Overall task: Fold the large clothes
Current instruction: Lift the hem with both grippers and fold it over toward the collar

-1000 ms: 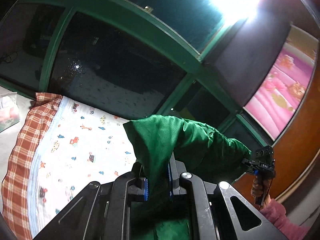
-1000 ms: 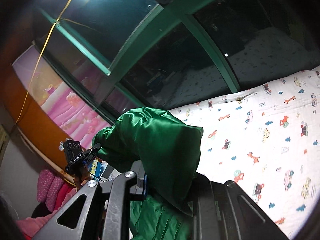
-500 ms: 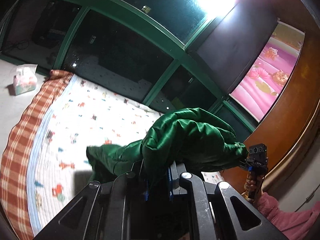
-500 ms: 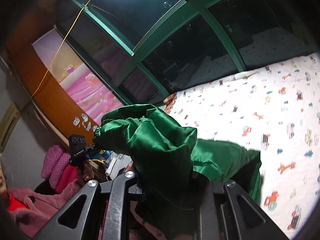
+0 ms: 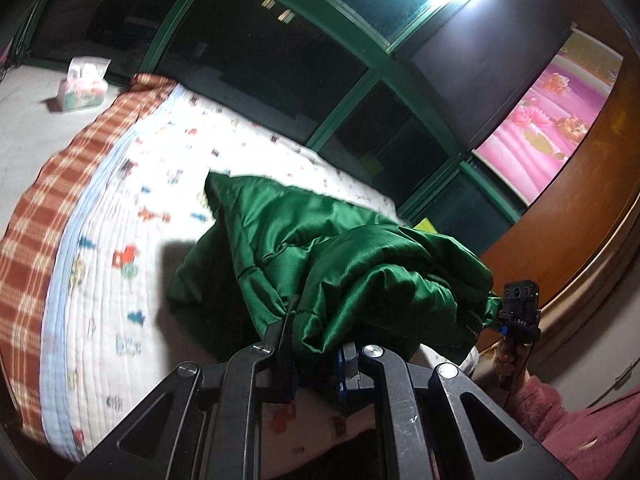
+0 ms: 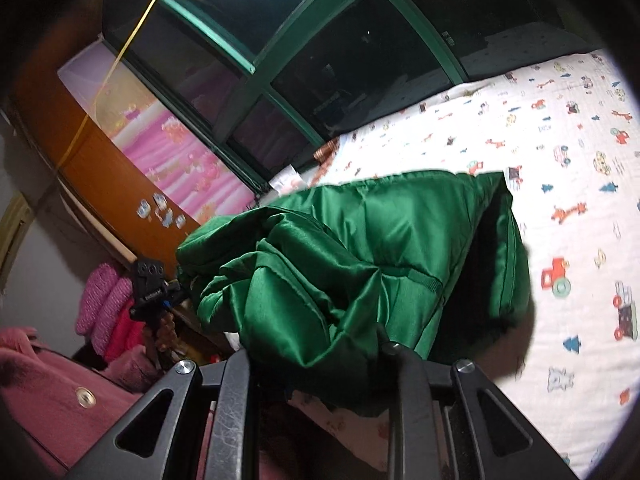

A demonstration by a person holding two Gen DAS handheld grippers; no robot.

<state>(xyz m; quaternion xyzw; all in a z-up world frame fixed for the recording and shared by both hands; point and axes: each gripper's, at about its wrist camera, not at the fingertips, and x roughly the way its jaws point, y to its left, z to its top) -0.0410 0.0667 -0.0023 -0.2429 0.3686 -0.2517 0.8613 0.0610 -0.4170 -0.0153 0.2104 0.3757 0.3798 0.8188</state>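
A shiny green padded jacket (image 5: 340,248) is bunched between my two grippers, and its far end lies spread on the bed quilt (image 5: 120,240). My left gripper (image 5: 316,344) is shut on one edge of it. At the right of the left wrist view, the right gripper (image 5: 498,316) holds the opposite edge. In the right wrist view the jacket (image 6: 360,248) drapes over my right gripper (image 6: 320,360) and hides its pads. Its jaws are opening with fabric still between them. The left gripper (image 6: 178,290) shows at the left, pinching the jacket.
The white quilt (image 6: 560,160) has small cartoon prints and a red plaid blanket (image 5: 40,220) beside it. A tissue box (image 5: 82,88) stands at the far left. Green-framed dark windows (image 5: 348,92) back the bed. An orange-brown cabinet (image 5: 580,200) and a person's pink sleeve (image 6: 48,392) are nearby.
Both grippers have come down and forward toward the bed. The jacket, held up in the air before, now has its far end resting on the quilt.
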